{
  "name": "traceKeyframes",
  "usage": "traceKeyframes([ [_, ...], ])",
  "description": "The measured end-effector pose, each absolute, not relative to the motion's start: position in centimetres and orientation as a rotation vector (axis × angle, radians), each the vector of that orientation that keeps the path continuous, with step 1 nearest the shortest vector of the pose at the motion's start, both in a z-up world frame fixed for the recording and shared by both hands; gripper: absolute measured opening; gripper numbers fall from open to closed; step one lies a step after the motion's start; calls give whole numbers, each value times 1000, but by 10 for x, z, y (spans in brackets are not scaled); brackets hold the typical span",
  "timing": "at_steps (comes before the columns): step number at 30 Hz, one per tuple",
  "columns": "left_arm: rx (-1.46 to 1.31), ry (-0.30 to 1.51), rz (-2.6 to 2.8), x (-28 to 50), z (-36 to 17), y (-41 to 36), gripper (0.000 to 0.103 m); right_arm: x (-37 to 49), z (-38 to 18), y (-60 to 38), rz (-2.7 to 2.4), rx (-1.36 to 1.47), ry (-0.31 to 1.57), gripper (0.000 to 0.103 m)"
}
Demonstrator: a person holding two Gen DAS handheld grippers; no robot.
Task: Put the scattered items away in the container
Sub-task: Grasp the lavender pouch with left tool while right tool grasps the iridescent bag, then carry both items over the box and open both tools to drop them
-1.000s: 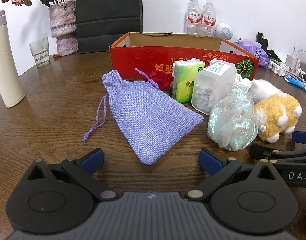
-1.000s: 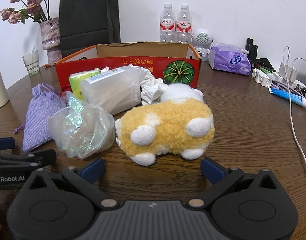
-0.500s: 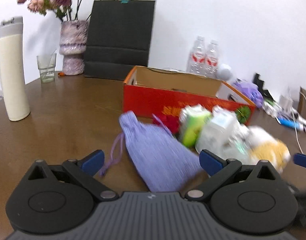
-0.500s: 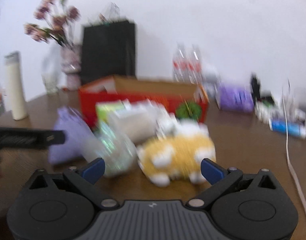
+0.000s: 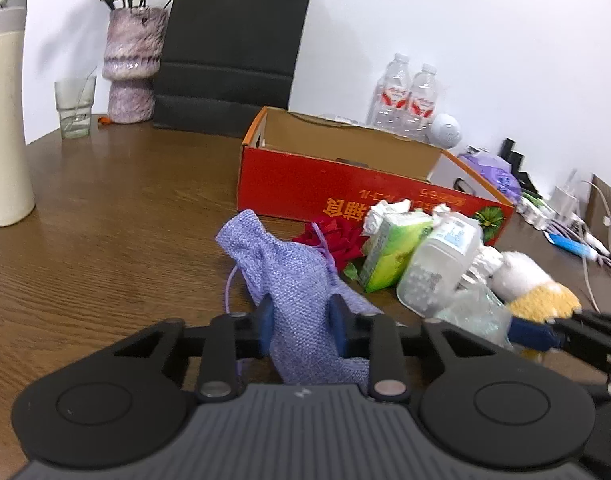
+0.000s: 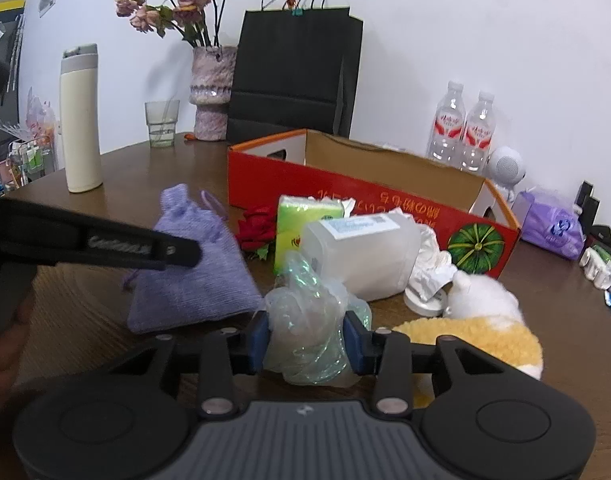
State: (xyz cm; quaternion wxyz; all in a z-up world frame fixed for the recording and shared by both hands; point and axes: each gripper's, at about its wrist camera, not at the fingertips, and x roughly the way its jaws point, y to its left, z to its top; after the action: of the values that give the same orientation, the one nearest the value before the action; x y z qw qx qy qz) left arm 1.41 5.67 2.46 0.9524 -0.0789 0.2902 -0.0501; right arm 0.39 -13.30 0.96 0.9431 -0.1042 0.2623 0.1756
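My left gripper (image 5: 299, 330) is shut on a purple drawstring pouch (image 5: 293, 280), which also shows in the right wrist view (image 6: 193, 268). My right gripper (image 6: 307, 340) is shut on a crumpled clear plastic bag (image 6: 313, 320). The open red cardboard box (image 5: 345, 184) stands behind the pile; it also shows in the right wrist view (image 6: 345, 196). Between pouch and box lie a red fabric rose (image 5: 337, 236), a green tissue pack (image 5: 393, 248), a clear jar of white beads (image 5: 437, 264), crumpled white paper (image 6: 429, 264) and a yellow-and-white plush toy (image 6: 481, 328).
On the wooden table (image 5: 105, 208) stand a cream thermos (image 5: 5, 120), a glass (image 5: 73, 108), a vase of dried roses (image 5: 131, 68), a black paper bag (image 5: 233, 48) and two water bottles (image 5: 409, 100). A purple wipes pack (image 6: 553, 228), cables and chargers lie at right.
Both grippers were open and are now shut: the left on the purple pouch, the right on the plastic bag. Both views have risen and tilted up.
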Motion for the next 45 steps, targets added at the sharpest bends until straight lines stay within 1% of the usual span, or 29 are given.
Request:
traceKeyframes([
  [3,-140,600,-183,-11,30,66,21,-12,18,-139,378,-218,525,31],
  [5,-89,614,-264,-31,32,74,21,-25,25,-149,385,-234,518,31],
  [6,-49,623,-321,-43,32,78,24,-31,27,-154,387,-242,515,31],
  [8,9,628,-337,-59,35,82,37,-44,29,-165,393,-243,528,32],
  [10,27,595,-288,-71,40,82,74,-53,27,-173,394,-212,552,40],
  [12,-11,590,-238,-76,41,76,92,-58,27,-174,387,-185,552,55],
  [13,-31,600,-220,-76,41,73,94,-60,26,-173,384,-184,545,59],
  [14,-37,614,-196,-76,38,67,96,-61,26,-172,374,-188,537,70],
  [15,-21,625,-157,-75,34,60,96,-62,24,-170,363,-193,535,84],
  [16,8,631,-109,-74,29,53,96,-61,22,-168,353,-202,539,88],
  [18,47,641,-42,-69,22,41,96,-59,17,-166,340,-212,553,86],
  [20,28,653,-50,-66,18,36,92,-53,14,-166,332,-191,570,85],
  [22,22,662,-62,-66,14,33,80,-47,14,-169,330,-144,578,80],
  [23,41,658,-65,-68,13,30,72,-43,14,-171,329,-115,579,76],
  [25,86,622,-68,-76,11,25,51,-35,10,-174,322,-81,606,54],
  [26,91,602,-73,-81,12,24,46,-31,7,-175,321,-63,630,46],
  [27,87,588,-80,-85,14,23,42,-30,6,-177,322,-39,637,46],
  [30,54,566,-114,-93,20,22,42,-38,10,-179,327,-13,623,44],
  [33,56,526,-127,-97,33,21,41,-53,27,-182,332,-1,569,44],
  [37,6,450,-201,-77,70,31,41,-59,63,-199,341,45,476,44],
  [41,33,360,-244,-12,116,35,42,-27,104,-213,338,14,388,45],
  [43,38,375,-266,37,131,36,42,7,123,-215,329,-34,378,46],
  [45,37,429,-273,94,138,35,42,54,136,-216,300,-75,411,46],
])
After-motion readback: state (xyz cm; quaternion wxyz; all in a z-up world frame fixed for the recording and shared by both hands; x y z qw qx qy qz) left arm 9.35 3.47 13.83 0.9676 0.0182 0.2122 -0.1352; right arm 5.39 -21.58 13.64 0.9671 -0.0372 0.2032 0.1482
